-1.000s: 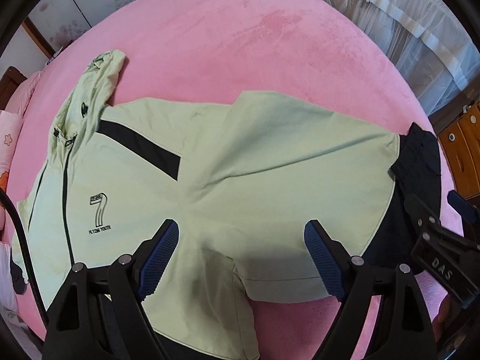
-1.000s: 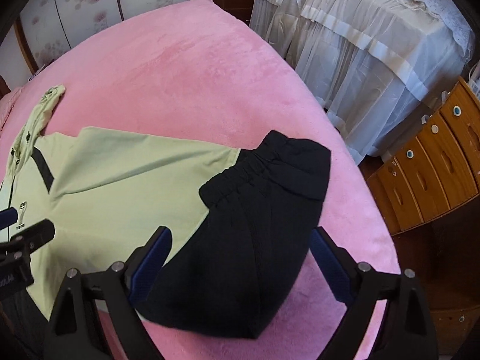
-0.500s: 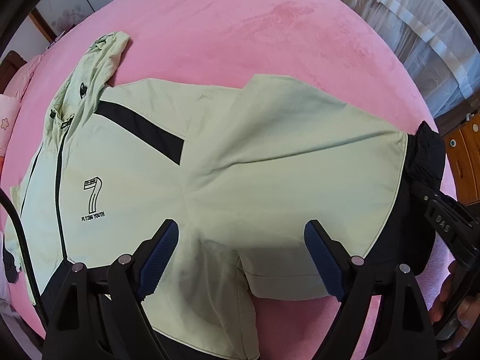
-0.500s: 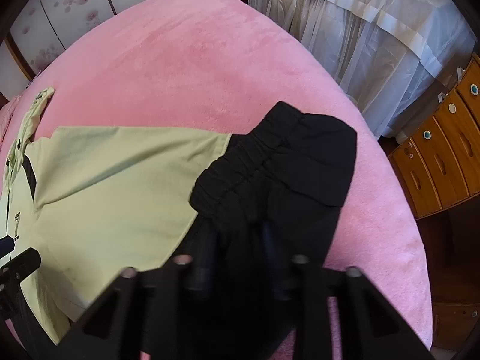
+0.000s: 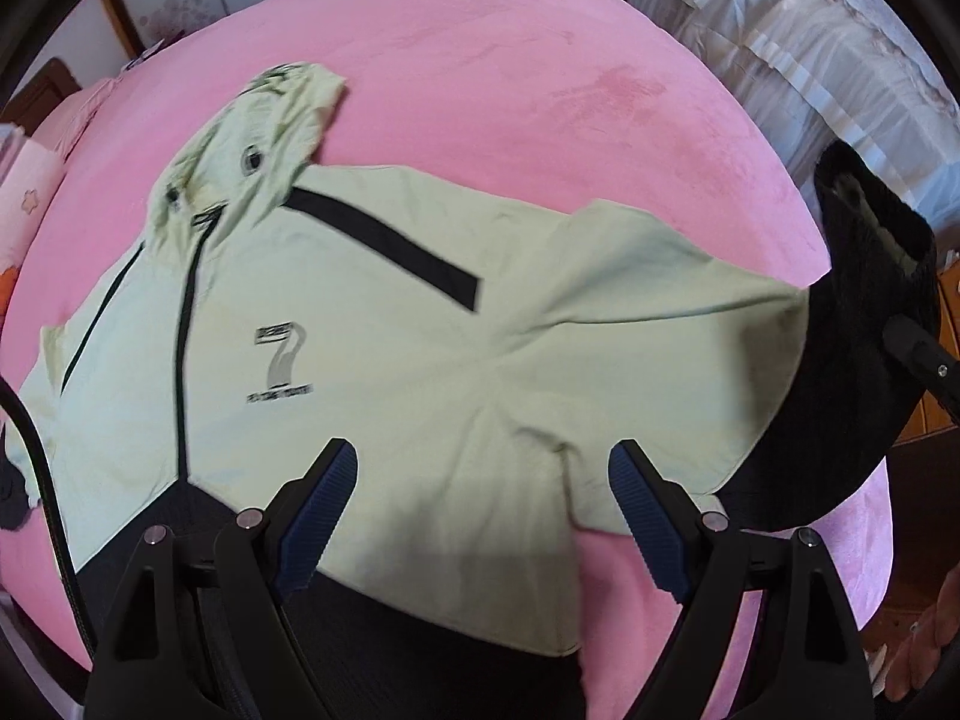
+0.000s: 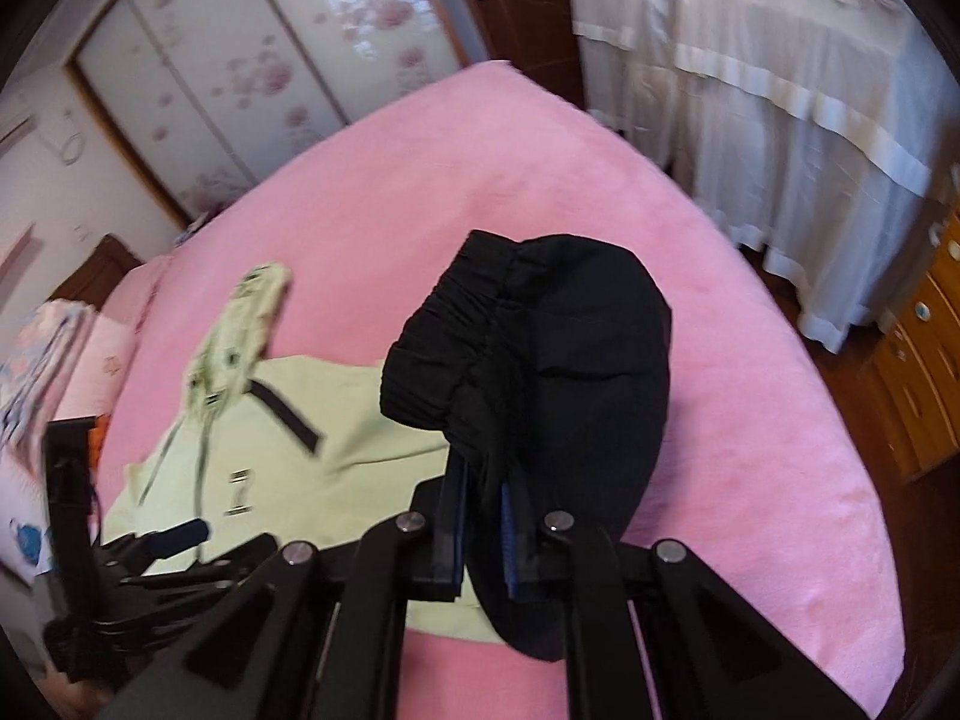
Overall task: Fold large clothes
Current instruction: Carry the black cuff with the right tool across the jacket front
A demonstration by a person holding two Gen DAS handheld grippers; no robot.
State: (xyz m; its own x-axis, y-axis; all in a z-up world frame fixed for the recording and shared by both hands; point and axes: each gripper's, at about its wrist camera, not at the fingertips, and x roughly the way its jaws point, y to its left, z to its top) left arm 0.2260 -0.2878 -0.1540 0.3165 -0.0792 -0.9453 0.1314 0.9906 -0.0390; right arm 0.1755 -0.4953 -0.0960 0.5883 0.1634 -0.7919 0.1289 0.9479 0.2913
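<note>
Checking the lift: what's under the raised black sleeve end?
Under the black sleeve end, clamped in the right gripper, show the pale green jacket and pink bedspread. Whatever lies directly beneath the black fabric is covered.

- Lit by soft, even daylight — brightest on the white curtains (image 6: 780, 108), mildly washed out.
- Soft shadow cast on the jacket (image 5: 420, 360) just ahead of the left claw (image 5: 483, 516).
- Motion-blurred in both views, smearing the chest print and hood.
- Bent strongly by fisheye, with black vignette corners.
- No harsh glare on the pink bed (image 5: 510, 90).
</note>
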